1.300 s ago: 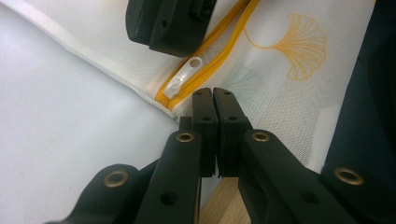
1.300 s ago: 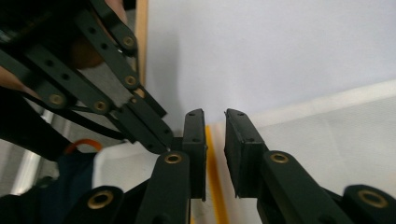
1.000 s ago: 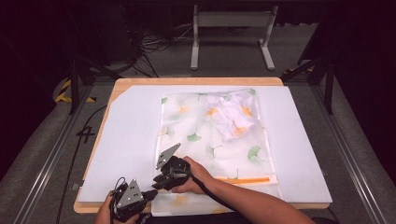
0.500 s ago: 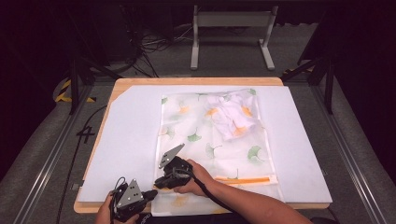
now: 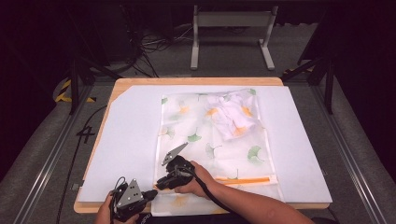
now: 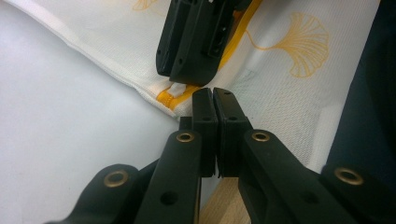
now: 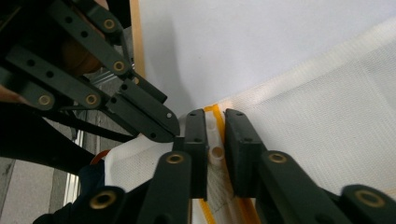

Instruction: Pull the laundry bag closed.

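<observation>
Right gripper view: right gripper closing on white zipper pull

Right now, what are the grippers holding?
The right gripper pinches the bag's white zipper pull; the left gripper clamps the bag's edge near the zipper's end.

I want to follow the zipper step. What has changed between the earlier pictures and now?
The right gripper has just been closing its jaws around the white zipper pull and barely shifted. The left gripper stayed shut on the mesh bag corner; the bag lies as before.
</observation>
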The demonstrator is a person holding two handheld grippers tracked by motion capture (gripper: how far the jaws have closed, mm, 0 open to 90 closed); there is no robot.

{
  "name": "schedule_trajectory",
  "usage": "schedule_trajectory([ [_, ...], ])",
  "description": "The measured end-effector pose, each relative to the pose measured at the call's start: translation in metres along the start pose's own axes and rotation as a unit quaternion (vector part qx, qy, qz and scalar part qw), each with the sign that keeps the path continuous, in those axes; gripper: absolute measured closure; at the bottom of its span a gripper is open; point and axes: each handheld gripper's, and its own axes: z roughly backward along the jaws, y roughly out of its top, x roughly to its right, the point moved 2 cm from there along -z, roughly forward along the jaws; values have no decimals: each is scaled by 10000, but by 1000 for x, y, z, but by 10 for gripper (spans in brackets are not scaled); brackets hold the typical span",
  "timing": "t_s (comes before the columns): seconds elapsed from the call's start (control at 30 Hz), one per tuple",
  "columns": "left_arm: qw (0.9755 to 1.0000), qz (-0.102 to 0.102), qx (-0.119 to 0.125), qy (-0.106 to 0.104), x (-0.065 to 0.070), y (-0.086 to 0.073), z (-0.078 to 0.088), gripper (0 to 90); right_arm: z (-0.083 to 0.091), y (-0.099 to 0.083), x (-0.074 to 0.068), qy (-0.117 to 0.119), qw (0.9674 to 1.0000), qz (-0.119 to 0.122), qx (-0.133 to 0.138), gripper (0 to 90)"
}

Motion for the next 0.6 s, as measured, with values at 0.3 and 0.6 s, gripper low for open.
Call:
schedule_trajectory([
  [0.3, 10000, -41, -4, 24, 0, 0, 0, 883, 5, 1, -1, 87, 9997, -136, 159, 848],
  [0.6, 10000, -34, -21, 6, 0, 1, 0, 883, 4, 5, 0, 209, 9990, -295, 261, 846],
])
